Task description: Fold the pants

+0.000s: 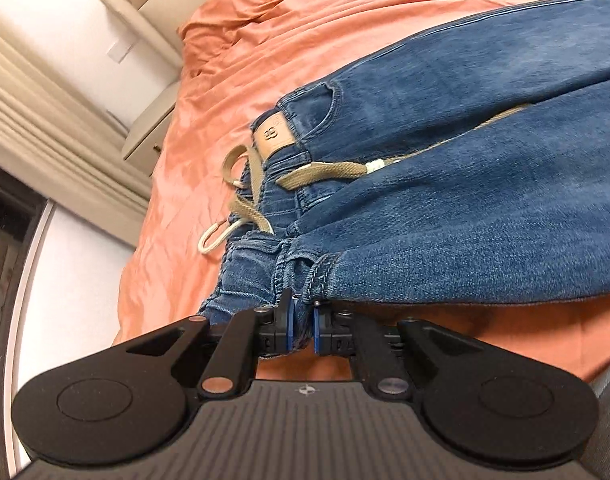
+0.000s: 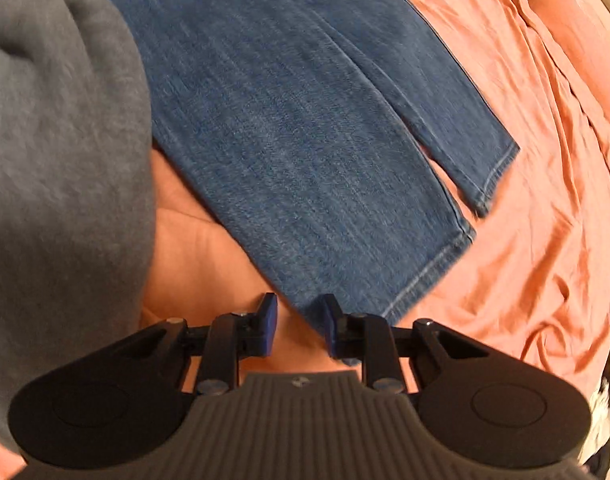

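Note:
Blue jeans [image 1: 445, 208] lie on an orange bedsheet [image 1: 233, 92], folded lengthwise with one leg on the other. The waistband with a tan leather patch [image 1: 273, 136] and a beige drawstring [image 1: 249, 200] faces my left gripper [image 1: 303, 322], which is shut on the waistband's near corner. In the right wrist view the leg ends [image 2: 305, 152] lie slightly fanned, hems toward me. My right gripper [image 2: 301, 324] is open, its jaws either side of the near hem corner of the upper leg, just at the sheet.
The person's grey sleeve [image 2: 61, 168] fills the left of the right wrist view. A beige headboard and nightstand [image 1: 153, 12] stand beyond the bed, with a white wall and curtain at left. The orange sheet [image 2: 525, 220] extends to the right of the legs.

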Motion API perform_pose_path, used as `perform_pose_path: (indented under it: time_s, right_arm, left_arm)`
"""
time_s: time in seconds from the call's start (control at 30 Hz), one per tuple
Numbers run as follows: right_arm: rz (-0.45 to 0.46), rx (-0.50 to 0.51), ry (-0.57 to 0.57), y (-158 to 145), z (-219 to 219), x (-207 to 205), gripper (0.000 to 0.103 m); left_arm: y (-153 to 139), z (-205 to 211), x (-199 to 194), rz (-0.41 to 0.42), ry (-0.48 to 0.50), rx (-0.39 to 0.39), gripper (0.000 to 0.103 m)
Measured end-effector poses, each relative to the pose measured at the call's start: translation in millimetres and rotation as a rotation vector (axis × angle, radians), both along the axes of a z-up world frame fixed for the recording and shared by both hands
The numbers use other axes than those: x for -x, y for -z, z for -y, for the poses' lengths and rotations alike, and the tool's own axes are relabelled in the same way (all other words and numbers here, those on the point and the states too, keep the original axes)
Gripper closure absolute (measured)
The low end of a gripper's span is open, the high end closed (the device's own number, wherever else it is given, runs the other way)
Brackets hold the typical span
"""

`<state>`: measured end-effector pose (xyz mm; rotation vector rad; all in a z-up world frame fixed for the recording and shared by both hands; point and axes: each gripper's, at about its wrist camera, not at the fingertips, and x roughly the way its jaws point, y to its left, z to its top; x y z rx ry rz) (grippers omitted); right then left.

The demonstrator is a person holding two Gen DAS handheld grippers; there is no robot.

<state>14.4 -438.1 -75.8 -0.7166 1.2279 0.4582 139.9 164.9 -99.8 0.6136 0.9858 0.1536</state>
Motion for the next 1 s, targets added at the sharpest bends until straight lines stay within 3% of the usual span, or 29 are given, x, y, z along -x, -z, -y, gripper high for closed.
perform_pose_path:
  time_s: [0.17, 0.27, 0.3, 0.57, 0.73, 0.9, 1.0]
  right_arm:
    - [0.006, 0.011, -0.043, 20, 1, -1, 0.084]
    - [0.052, 0.028, -0.029, 22, -2, 7, 0.103]
    - [0.079, 0.029, -0.015, 17, -2, 9, 0.103]
    - [0.421, -0.005, 0.166, -65, -4, 19, 0.103]
    - [0.592, -0.040, 0.256, -132, -5, 1, 0.103]
    - [0.603, -0.047, 0.377, -154, 0, -49, 0.103]
    - [0.567, -0.024, 0.439, -132, 5, -98, 0.103]
  left_arm:
    - [-2, 0, -1, 0.004, -0.047, 0.007, 0.094]
    - [-8, -1, 1, 0.032, -0.079, 0.034, 0.094]
    - [-10, -1, 2, 0.047, -0.086, 0.041, 0.094]
    - [-53, -12, 9, 0.193, -0.156, 0.167, 0.094]
    - [-106, -21, 2, 0.291, -0.176, 0.250, 0.095]
    - [-121, -18, -38, 0.295, -0.191, 0.258, 0.095]
    - [-114, -16, -71, 0.278, -0.204, 0.262, 0.095]
